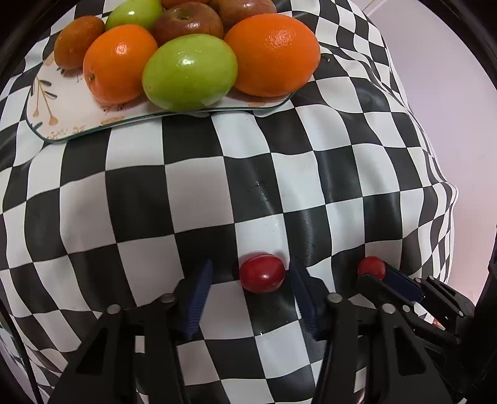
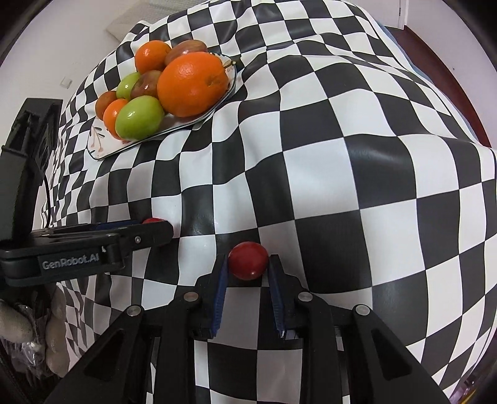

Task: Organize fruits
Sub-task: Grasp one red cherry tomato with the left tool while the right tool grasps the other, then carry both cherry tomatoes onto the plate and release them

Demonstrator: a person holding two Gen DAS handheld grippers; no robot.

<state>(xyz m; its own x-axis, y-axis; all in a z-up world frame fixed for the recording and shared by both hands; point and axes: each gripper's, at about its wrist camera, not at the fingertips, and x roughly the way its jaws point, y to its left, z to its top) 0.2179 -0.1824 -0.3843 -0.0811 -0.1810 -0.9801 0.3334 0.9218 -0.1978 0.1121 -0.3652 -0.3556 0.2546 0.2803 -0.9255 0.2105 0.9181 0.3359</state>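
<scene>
Left fingers [image 1: 248, 276]: part-closed round a red fruit [image 1: 262, 273] on the bench [image 1: 192, 192], one pad off.
Right fingers [image 2: 247, 264]: clamped on your second red fruit [image 2: 248, 260].
Risk: fruit rolls from your one-sided squeeze.
Plate [image 1: 62, 118]: piled; yours could tumble.

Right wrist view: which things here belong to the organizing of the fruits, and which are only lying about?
Belong to the job:
- left red fruit, between the left jaws
- right red fruit, gripped by the right jaws
- flowered plate
- big orange, green fruit and reddish apple on it

Only lying about:
- checkered cloth
- grey bundle, unclear what
- wall switch
</scene>
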